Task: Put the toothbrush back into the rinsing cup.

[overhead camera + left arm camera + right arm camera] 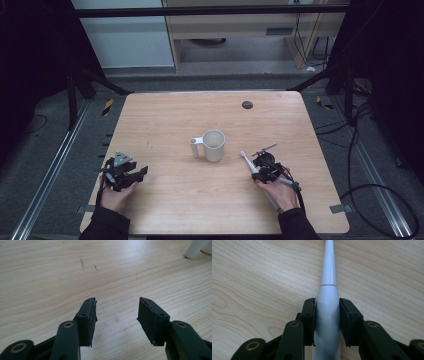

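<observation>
My right claw (327, 315) is clamped on the body of a white electric toothbrush (327, 290), whose thin neck points toward the white mug (213, 145) standing mid-tabletop (175, 115). My left claw (116, 315) rests low over bare wood, jaws apart and holding nothing.

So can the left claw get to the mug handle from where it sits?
Probably yes. The left claw is open and holds nothing, and only bare table lies between it and the mug, whose handle faces that side.
</observation>
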Available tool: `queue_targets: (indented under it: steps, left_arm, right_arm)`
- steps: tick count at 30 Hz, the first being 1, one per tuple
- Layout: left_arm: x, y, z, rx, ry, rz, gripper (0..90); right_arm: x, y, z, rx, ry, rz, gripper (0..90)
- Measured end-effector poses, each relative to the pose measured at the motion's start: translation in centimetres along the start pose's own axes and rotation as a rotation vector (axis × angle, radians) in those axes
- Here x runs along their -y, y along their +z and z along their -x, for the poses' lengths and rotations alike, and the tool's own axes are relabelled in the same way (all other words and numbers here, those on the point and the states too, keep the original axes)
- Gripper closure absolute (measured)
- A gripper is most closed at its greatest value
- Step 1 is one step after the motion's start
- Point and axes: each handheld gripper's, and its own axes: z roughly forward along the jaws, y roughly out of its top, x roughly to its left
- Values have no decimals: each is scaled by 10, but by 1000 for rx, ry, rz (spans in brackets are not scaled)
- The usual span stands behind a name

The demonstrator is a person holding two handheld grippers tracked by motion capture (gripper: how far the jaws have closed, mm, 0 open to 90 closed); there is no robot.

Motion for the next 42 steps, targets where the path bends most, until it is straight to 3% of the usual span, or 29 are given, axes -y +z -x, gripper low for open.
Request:
queue_targets:
  steps: [9,26,38,39,42]
  left_arm:
    - [0,0,0,1,-3,1,481]
    - [0,0,0,2,-5,1,483]
    - [0,-1,0,1,-4,4,483]
    - [0,-1,0,0,-4,5,483]
    - [0,-1,0,-1,-3,5,483]
  right_arm:
    - [0,-6,1,-9,2,20,674]
    - [3,-39,11,-35,51,148,677]
    - [5,-71,16,-45,74,294,677]
    - [5,-77,17,-51,83,348,677]
    - [6,-82,18,-56,103,417,677]
